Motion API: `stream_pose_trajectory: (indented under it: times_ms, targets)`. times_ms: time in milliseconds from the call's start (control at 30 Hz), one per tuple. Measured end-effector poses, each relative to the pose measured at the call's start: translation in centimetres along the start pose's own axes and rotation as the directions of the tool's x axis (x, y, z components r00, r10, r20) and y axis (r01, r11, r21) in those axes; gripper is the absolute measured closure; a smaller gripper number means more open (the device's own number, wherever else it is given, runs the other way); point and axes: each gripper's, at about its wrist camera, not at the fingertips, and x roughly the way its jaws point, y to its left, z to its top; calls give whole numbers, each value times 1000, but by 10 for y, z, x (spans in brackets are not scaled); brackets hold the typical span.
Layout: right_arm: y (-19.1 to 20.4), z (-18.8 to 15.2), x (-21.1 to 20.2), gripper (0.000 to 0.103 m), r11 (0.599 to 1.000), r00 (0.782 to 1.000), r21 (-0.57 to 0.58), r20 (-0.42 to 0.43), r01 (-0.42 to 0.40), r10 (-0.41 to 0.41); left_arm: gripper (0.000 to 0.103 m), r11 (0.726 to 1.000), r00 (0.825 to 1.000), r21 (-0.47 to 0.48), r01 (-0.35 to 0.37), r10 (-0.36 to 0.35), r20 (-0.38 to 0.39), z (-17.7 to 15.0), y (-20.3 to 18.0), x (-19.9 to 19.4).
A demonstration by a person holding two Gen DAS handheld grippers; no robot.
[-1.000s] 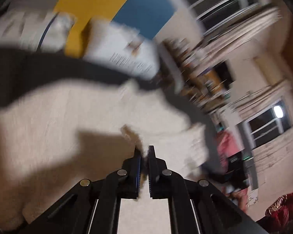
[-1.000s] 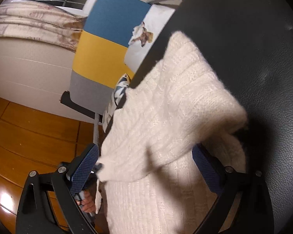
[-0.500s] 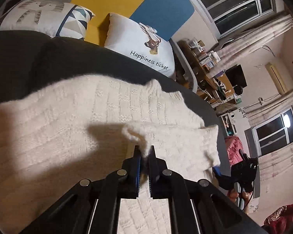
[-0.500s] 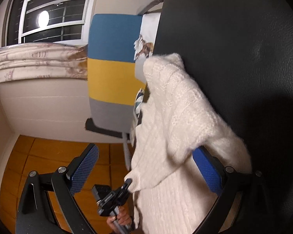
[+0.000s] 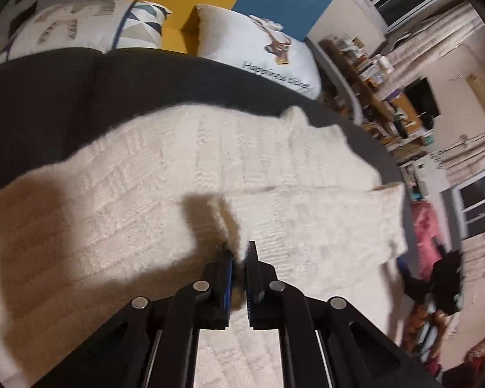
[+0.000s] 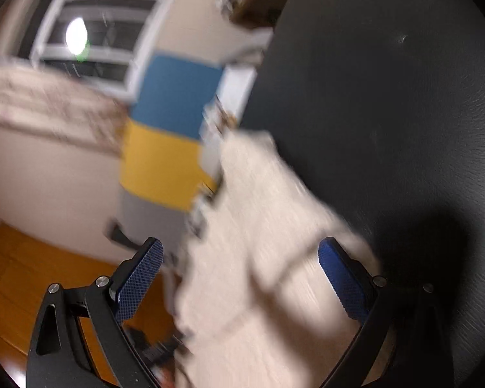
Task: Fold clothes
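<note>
A white knit sweater [image 5: 165, 174] lies spread on a black leather surface [image 5: 48, 103]. One part is folded over its right half. My left gripper [image 5: 239, 255] is shut on a fuzzy edge of the folded part, near the sweater's middle. In the right wrist view the sweater [image 6: 258, 242] is blurred and runs between the blue pads [image 6: 142, 278] of my right gripper [image 6: 242, 278]. That gripper stands wide open over the sweater's end, and neither pad is pressed against the cloth. The black surface [image 6: 388, 113] fills the right side there.
Two white printed pillows [image 5: 90, 29] [image 5: 258, 45] lean against a blue, yellow and grey backrest [image 6: 165, 135] behind the black surface. A cluttered desk [image 5: 381, 74] and red cloth [image 5: 426, 236] lie to the right. Orange wooden floor [image 6: 32, 274] shows beside the surface's edge.
My left gripper, still clamped on the sweater's edge, has come down closer to the spread sweater. The right gripper is moving, so its view is now blurred, and it stays open.
</note>
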Motion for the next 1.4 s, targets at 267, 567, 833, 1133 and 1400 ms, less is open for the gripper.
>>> stream_pose_trajectory:
  times_ms: [267, 567, 833, 1133, 1400]
  targets:
    - [83, -3, 16, 4, 730, 955, -668, -98, 145, -280, 88, 992, 990, 129, -9, -9, 137, 29, -47, -34]
    - [50, -35, 49, 4, 685, 896, -722, -237, 96, -376, 79, 844, 873, 298, 447, -338, -351, 87, -234, 129]
    - [54, -35, 52, 4, 707, 915, -705, -244, 62, -323, 76, 850, 796, 222, 477, -311, -519, 116, -280, 230]
    - [53, -39, 51, 4, 688, 918, -725, -252, 30, -305, 75, 784, 714, 343, 517, -174, -679, 96, -317, 258]
    - [56, -57, 59, 0, 624, 911, -779, -212, 61, -353, 98, 592, 818, 568, 571, -350, -456, 75, -338, 210]
